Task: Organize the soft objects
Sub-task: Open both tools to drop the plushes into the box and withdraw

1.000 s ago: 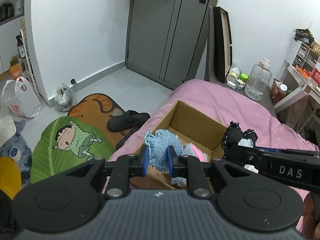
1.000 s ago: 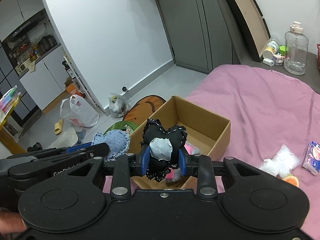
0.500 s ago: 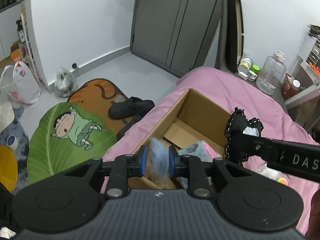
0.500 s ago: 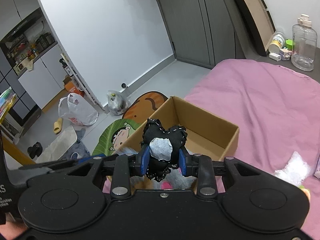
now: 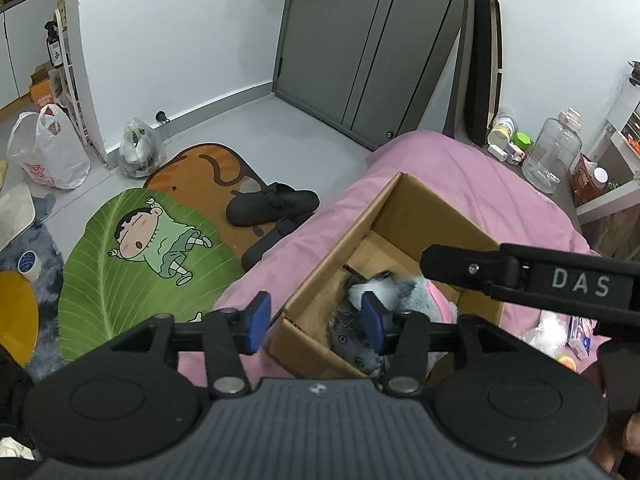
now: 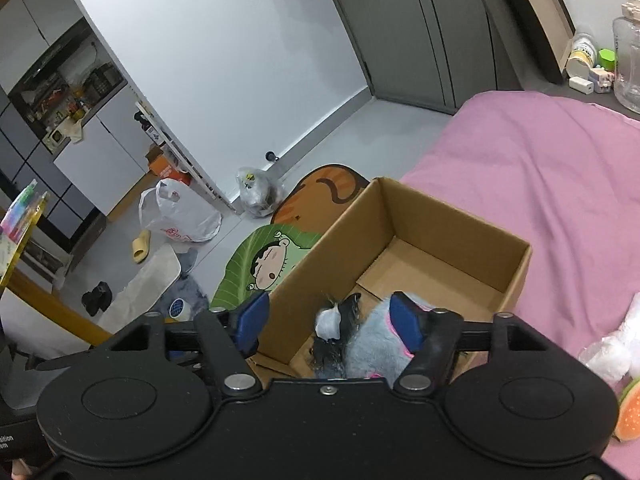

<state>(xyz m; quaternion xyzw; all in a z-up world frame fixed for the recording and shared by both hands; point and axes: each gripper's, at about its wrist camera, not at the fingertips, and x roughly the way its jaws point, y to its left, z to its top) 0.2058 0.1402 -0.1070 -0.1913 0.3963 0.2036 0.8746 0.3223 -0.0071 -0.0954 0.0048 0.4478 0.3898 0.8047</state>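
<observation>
The soft toys [image 6: 360, 344] lie in a heap at the near end of the cardboard box [image 6: 452, 216], and much of the heap is hidden: in the right wrist view the tool's body cuts off its lower part, and in the left wrist view the near wall of the box [image 5: 316, 344] and a blue finger pad cover part of it. What shows is a grey-blue plush piece with pink trim [image 6: 376, 344], a black piece with a pale patch [image 6: 332, 324] and, in the left wrist view, a bit of dark blue cloth [image 5: 352, 340] low down. Where one toy ends and the next begins is hard to make out. The far end of the box is bare cardboard.

The left tool [image 5: 316, 316] hangs over the near left corner of the box with its jaws apart; they have just been opening, and nothing is gripped between them. The right tool [image 6: 332, 320] stands over the heap with its jaws also spread and just opened; the toys lie below and between the pads, loose, not clamped.

The box sits on a bed with a pink sheet [image 6: 552, 184]. White stuffing [image 6: 608, 352] and an orange-and-green toy [image 6: 628, 412] lie on the sheet right of the box, both cut by the frame edge. On the floor are a green leaf-shaped mat [image 5: 132, 252] and black slippers [image 5: 272, 208].
</observation>
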